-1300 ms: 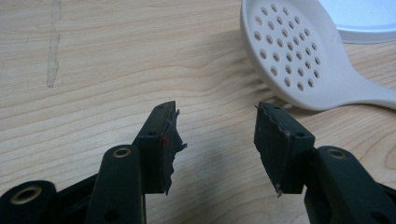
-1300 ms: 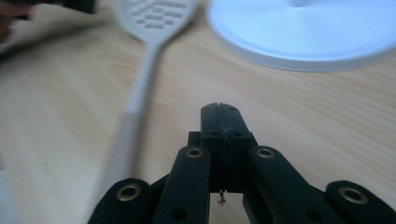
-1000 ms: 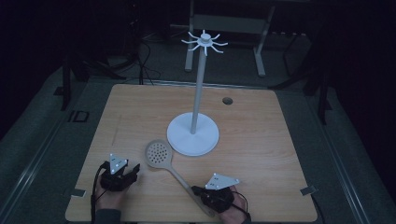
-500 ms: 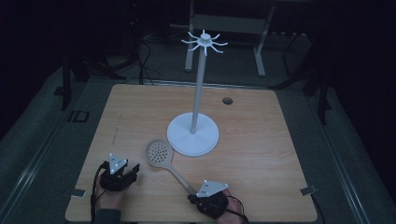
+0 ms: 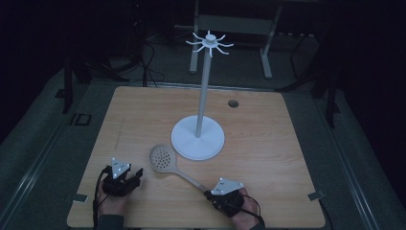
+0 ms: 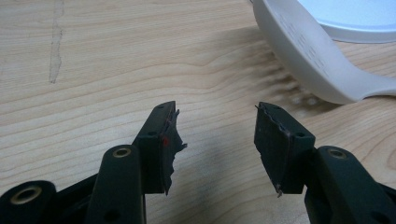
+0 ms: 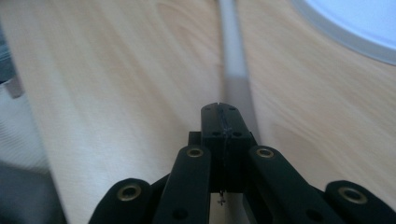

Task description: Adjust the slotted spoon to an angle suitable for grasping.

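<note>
Right gripper [image 5: 210,193], jaws pressed together, sits at the handle end of the slotted spoon [image 5: 163,157], apparently not yet gripping it; the spoon lies flat just beside the hook stand [image 5: 197,137]. Left gripper [image 5: 135,175] waits with jaws apart. Hanging remains undone.

Skimmer [image 5: 165,159] before stand [image 5: 197,139] (both on table [image 5: 268,143])

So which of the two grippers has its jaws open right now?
The left gripper: its jaws stand apart over bare table. The right gripper has its jaws pressed together, by the skimmer handle.
</note>
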A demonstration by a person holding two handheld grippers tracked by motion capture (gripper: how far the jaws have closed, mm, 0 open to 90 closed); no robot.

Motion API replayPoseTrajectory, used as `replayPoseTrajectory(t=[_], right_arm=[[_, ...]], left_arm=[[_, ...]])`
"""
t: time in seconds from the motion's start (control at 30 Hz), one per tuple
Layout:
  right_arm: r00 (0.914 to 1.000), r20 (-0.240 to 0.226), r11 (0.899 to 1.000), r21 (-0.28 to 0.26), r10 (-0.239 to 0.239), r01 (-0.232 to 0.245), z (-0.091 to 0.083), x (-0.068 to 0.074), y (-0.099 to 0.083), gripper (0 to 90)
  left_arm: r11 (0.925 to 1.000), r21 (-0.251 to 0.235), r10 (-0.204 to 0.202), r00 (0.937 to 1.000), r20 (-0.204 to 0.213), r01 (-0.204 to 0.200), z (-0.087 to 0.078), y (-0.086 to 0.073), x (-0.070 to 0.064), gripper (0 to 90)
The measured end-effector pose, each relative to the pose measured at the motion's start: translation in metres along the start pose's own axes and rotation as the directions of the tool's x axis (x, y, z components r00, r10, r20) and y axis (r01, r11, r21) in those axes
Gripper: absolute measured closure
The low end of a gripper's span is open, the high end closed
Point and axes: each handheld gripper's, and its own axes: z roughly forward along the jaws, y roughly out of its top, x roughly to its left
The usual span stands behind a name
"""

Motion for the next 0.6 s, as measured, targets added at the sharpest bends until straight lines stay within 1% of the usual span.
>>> replayPoseTrajectory(t=[0.03, 0.1, 0.13, 0.17, 0.2, 0.27, 0.3, 0.33, 0.37, 0.4, 0.43, 0.47, 0.53, 0.57, 0.6], right_arm=[[0.9999, 0.014, 1.0, -0.001, 0.001, -0.001, -0.002, -0.003, 0.0, 90.0], [0.9982, 0.06, 1.0, 0.001, 0.005, -0.005, -0.006, -0.01, -0.001, 89.9], [0.9948, 0.102, 1.0, 0.021, -0.003, 0.0, -0.007, -0.014, -0.002, 89.9], [0.9928, 0.12, 0.999, 0.041, 0.008, -0.013, -0.007, -0.018, -0.005, 89.9], [0.9928, 0.12, 0.999, 0.041, 0.008, -0.013, -0.007, -0.018, -0.005, 89.9], [0.9924, 0.108, 0.998, 0.019, 0.059, -0.062, -0.012, -0.028, -0.012, 89.9], [0.9924, 0.108, 0.998, 0.019, 0.059, -0.062, -0.012, -0.028, -0.012, 89.9], [0.9918, 0.092, 0.996, -0.014, 0.089, -0.089, -0.02, -0.033, -0.014, 89.9], [0.9918, 0.092, 0.996, -0.014, 0.089, -0.089, -0.02, -0.033, -0.014, 89.9], [0.993, 0.055, 0.994, -0.046, 0.105, -0.102, -0.025, -0.032, -0.014, 89.9], [0.9937, 0.044, 0.993, -0.055, 0.103, -0.101, -0.026, -0.031, -0.013, 89.9], [0.9937, 0.044, 0.993, -0.055, 0.103, -0.101, -0.026, -0.031, -0.013, 89.9], [0.9951, -0.003, 0.993, -0.066, 0.099, -0.099, -0.027, -0.027, -0.013, 89.9], [0.9958, -0.036, 0.995, -0.059, 0.084, -0.086, -0.026, -0.021, -0.015, 89.9], [0.9959, -0.047, 0.995, -0.053, 0.077, -0.08, -0.025, -0.019, -0.015, 89.9]], left_arm=[[1.0, 0.001, 0.0, 1.0, 0.0, 0.0, 0.0, 0.0, 0.0, 49.2], [1.0, 0.003, 0.001, 1.0, 0.002, -0.001, 0.0, 0.0, -0.001, 49.2], [1.0, 0.005, 0.004, 1.0, 0.002, -0.004, 0.0, 0.0, -0.001, 49.2], [1.0, 0.005, 0.004, 1.0, 0.002, -0.004, 0.001, 0.0, -0.001, 49.2], [1.0, 0.005, 0.004, 1.0, 0.002, -0.004, 0.001, 0.0, -0.001, 49.2], [1.0, 0.005, 0.004, 1.0, 0.002, -0.004, 0.001, 0.0, -0.001, 49.2], [1.0, 0.005, 0.004, 1.0, 0.002, -0.004, 0.001, 0.0, -0.001, 49.2], [1.0, 0.007, 0.002, 1.0, 0.0, -0.002, 0.001, 0.0, -0.001, 49.2], [1.0, 0.007, 0.002, 1.0, 0.0, -0.002, 0.001, 0.0, -0.001, 49.2], [1.0, 0.008, 0.003, 1.0, 0.002, -0.003, 0.001, 0.0, -0.001, 49.2], [1.0, 0.007, 0.003, 1.0, 0.001, -0.003, 0.001, 0.0, -0.001, 49.2], [1.0, 0.007, 0.003, 1.0, 0.001, -0.003, 0.001, 0.0, -0.001, 49.2], [1.0, 0.006, 0.004, 1.0, 0.002, -0.004, 0.001, 0.0, -0.001, 49.2], [1.0, 0.006, 0.003, 1.0, 0.002, -0.003, 0.001, 0.0, -0.001, 49.3], [1.0, 0.006, 0.003, 1.0, 0.002, -0.003, 0.001, 0.0, -0.001, 49.2]])
